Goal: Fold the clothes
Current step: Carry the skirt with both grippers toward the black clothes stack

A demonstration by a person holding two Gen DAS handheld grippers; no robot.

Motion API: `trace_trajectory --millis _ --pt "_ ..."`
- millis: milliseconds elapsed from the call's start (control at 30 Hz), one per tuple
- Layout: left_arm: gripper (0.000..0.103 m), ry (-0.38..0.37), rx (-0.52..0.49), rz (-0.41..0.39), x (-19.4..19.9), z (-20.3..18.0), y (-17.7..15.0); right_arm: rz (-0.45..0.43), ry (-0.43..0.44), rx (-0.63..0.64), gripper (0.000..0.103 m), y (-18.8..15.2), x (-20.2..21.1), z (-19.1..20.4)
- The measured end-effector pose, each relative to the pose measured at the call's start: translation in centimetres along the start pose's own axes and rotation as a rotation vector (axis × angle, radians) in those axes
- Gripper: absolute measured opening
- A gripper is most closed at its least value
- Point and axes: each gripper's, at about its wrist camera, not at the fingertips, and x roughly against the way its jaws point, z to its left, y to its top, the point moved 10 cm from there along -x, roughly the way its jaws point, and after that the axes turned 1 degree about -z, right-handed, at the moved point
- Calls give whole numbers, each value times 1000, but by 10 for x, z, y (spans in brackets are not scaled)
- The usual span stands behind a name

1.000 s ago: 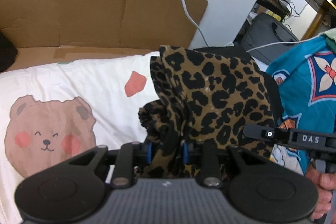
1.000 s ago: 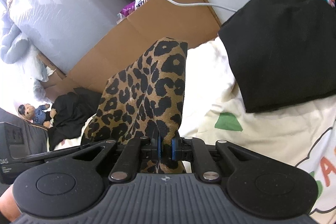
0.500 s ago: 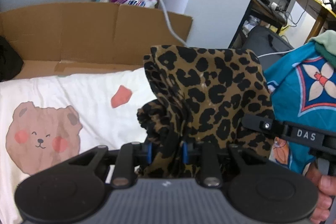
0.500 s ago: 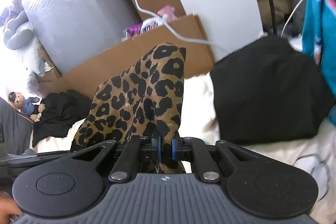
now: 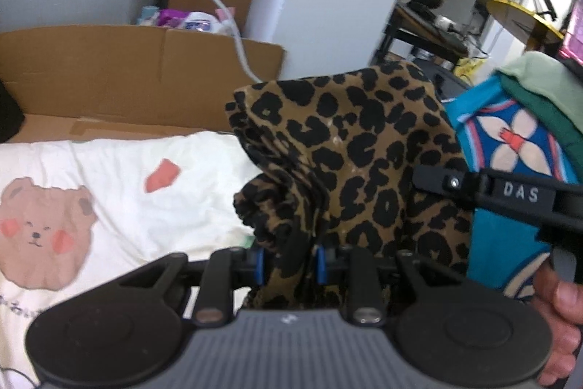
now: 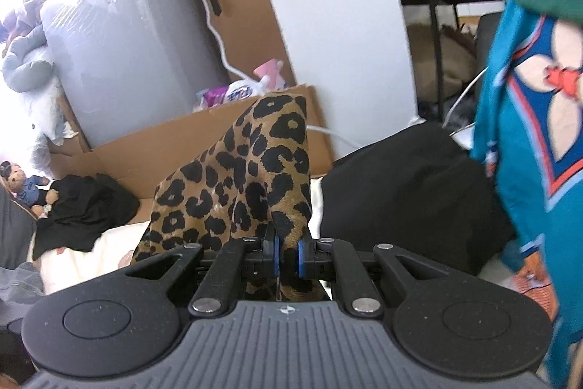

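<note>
progress: early, folding undone | brown leopard-print fabric garment [image 5: 364,148] hung bunched | left gripper [image 5: 287,261] and right gripper [image 6: 286,256] each clamped it

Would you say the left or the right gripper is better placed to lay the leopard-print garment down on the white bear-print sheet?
Probably the left. The left gripper, shut on the leopard-print garment, has the bear-print sheet right ahead. The right gripper also grips it, but faces a black garment.

Leopard-print garment [image 5: 349,148] higher off bedsheet [image 5: 120,192]
</note>
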Motion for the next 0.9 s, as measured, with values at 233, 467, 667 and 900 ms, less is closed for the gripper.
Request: trace_trajectory --millis 233,467,667,900 --pt "27 -80 -14 -12 -11 -43 -3 -54 -97 4 8 11 28 -38" --pt "27 -143 -19 -41 -13 -79 6 -112 -181 37 8 26 52 -66" --pt "26 -170 -29 -59 -13 -92 15 -134 -215 77 8 42 56 -76" --pt "26 -172 -19 -69 -30 -89 28 -142 -224 103 8 53 37 -77"
